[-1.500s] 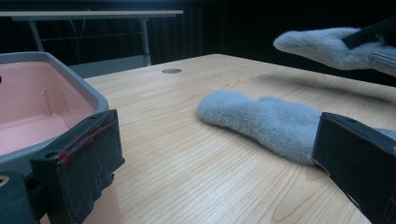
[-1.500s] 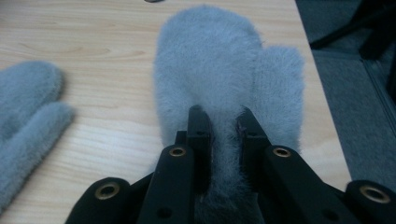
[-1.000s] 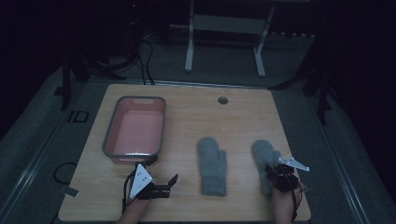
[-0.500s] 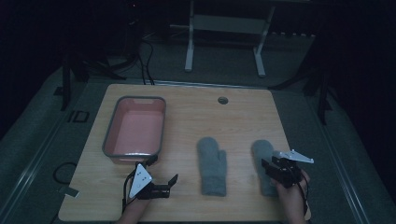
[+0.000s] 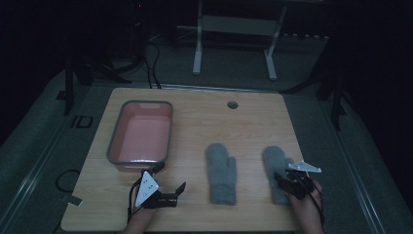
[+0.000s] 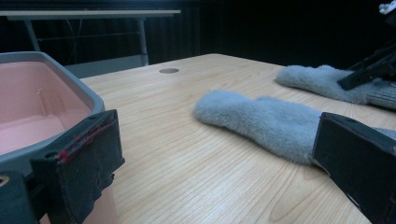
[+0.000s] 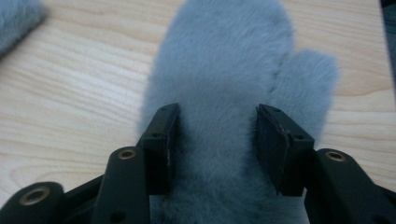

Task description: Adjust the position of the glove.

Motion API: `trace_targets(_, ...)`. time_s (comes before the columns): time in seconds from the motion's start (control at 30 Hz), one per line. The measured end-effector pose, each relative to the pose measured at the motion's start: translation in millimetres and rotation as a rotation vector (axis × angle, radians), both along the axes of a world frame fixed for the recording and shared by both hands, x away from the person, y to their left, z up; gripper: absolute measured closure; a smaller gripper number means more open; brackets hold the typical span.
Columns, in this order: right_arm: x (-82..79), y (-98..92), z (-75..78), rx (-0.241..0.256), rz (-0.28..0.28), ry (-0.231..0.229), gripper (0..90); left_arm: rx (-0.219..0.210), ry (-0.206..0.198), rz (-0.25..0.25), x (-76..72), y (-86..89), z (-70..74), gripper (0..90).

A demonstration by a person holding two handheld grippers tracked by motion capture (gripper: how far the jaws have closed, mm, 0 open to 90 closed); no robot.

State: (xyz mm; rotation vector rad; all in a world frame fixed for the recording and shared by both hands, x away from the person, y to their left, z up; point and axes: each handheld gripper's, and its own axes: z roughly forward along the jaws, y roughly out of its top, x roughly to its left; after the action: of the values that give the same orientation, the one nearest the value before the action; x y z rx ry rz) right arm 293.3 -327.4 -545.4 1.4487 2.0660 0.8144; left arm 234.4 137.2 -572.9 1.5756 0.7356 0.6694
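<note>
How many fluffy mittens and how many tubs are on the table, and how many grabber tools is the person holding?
Grey mittens: 2, the middle mitten and the right mitten
Pink tubs: 1, the tub
Grippers: 2, the left gripper and the right gripper
Total: 5 things

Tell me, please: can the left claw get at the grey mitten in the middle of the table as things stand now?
Probably yes. The left claw is open and rests on bare wood, and the middle mitten lies beside it with nothing between them. The pink tub stands behind, out of the way.
</note>
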Motion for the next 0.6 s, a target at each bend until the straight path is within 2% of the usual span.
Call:
trace_targets(0.07, -0.5, 1.1, -2.0, 0.001, 0.008, -0.004, 54.2, -0.002, 0.001, 0.000, 0.1, 0.1, 0.0, 2.0)
trace_targets(0.1, -2.2, 4.6, -4.1, -0.005, 0.005, -0.022, 61.3, -0.004, 0.002, -0.001, 0.3, 0.1, 0.0, 2.0)
trace_targets(0.13, -3.3, 6.1, -5.9, 0.003, 0.002, -0.036, 64.0, -0.004, 0.002, -0.001, 0.3, -0.1, 0.0, 2.1)
trace_targets(0.2, -5.3, 8.7, -6.7, 0.024, -0.041, -0.043, 72.2, -0.001, 0.001, -0.002, 0.2, -0.3, 0.0, 2.0)
trace_targets(0.27, -5.6, 11.2, -4.3, 0.023, -0.072, -0.037, 77.5, -0.001, 0.001, -0.002, 0.1, -0.3, 0.0, 2.1)
trace_targets(0.5, -9.8, 19.4, 16.3, 0.074, -0.161, -0.052, 79.5, -0.003, 0.003, -0.001, 0.2, -0.2, 0.1, 2.1)
trace_targets(0.6, -13.1, 26.3, 28.0, 0.115, -0.190, -0.072, 79.6, 0.000, 0.000, -0.003, 0.1, -0.2, 0.1, 2.0)
